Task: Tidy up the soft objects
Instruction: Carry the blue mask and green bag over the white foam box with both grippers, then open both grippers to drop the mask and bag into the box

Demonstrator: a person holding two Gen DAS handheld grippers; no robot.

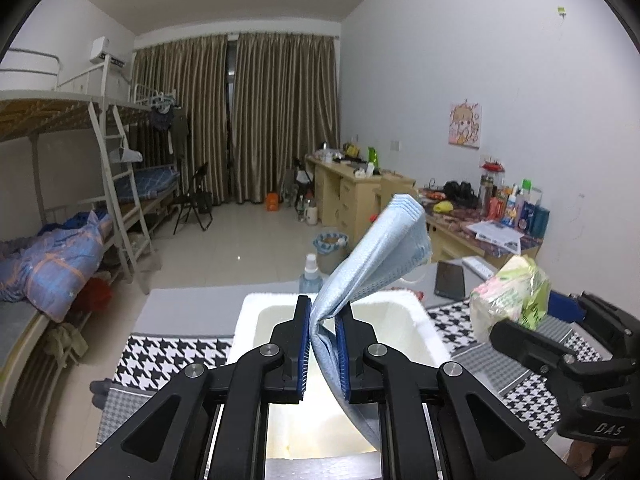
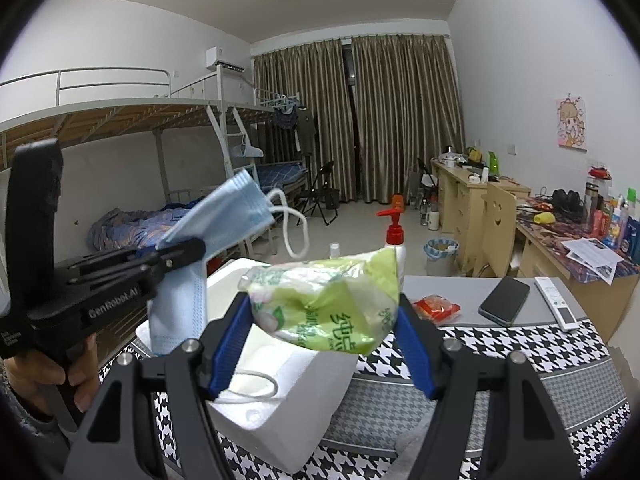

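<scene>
Two grippers up over one container: the white foam box sits on the houndstooth cloth, and from my left wrist view I see only its bare cream inside, while the right wrist view shows a white ear loop draped across the box's near rim; I can't tell if anything lies deeper in. My left gripper is pinched on the blue face mask, blue pads pressed against the folded cloth low down, the rest of the mask fanning up and to the right above the box opening, a tail hanging down past the right pad. In the right wrist view the same mask sticks up out of the left gripper, its other ear loop dangling just beside the tissue pack. My right gripper is clamped on the green tissue pack, one blue pad on each side, the pack crumpled between them and held above the box's right part. From the left view that tissue pack hangs right of the box, apart from the mask. Behind on the table: a phone, a remote, a red packet, a red-topped pump bottle.
</scene>
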